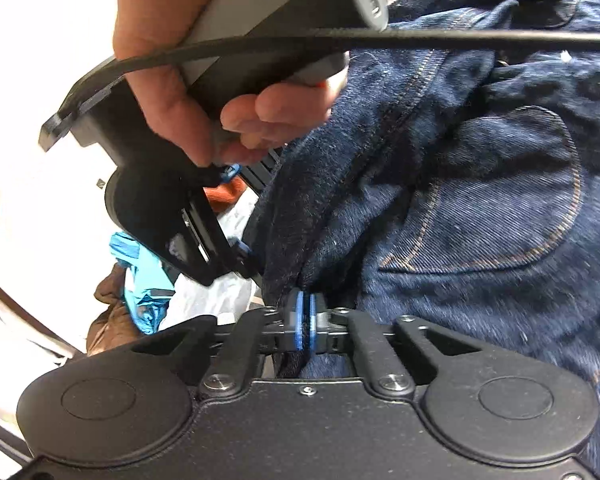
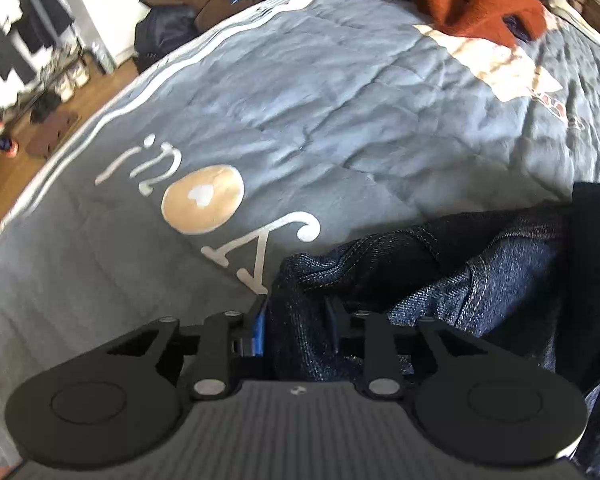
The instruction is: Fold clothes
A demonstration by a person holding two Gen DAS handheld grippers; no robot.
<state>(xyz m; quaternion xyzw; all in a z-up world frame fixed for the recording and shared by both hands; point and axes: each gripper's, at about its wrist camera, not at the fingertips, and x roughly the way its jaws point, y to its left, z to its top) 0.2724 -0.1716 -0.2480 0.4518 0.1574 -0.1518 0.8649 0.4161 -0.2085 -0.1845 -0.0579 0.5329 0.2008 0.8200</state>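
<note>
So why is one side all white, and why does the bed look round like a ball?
Left wrist view: daylight glares out the left background, and the jeans look slightly blurred. Right wrist view: the fisheye lens bends the grey bedspread into a dome; its edges smear.

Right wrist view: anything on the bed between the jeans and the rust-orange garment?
No. In the right wrist view only bare grey quilt runs between the jeans and the rust-orange garment.
</note>
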